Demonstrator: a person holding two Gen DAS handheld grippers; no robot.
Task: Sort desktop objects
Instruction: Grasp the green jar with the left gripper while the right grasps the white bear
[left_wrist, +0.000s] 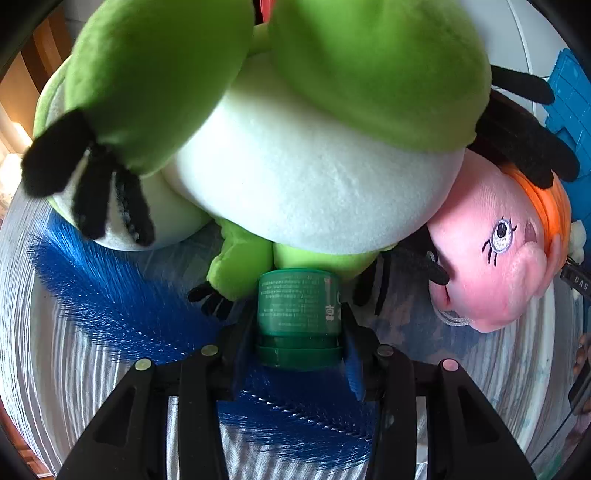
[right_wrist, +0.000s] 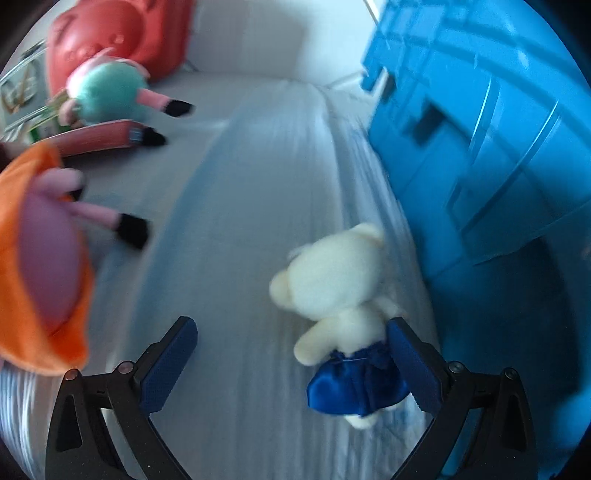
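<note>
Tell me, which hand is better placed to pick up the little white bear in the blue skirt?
The right. Its tool is open with the white bear lying between its fingers, close to the right one. The left tool is already clamped on a green bottle.

The green bottle (left_wrist: 299, 310) hides its far end under the frog plush (left_wrist: 280, 147), whose head runs off the frame at twelve o'clock, and its label print is too small to read. The blue brush (left_wrist: 122, 295) disappears behind the bottle. In the right wrist view everything is motion-blurred; the blue crate (right_wrist: 480, 147) is cut off at three o'clock and the orange-clad pink plush (right_wrist: 40, 266) at nine.
</note>
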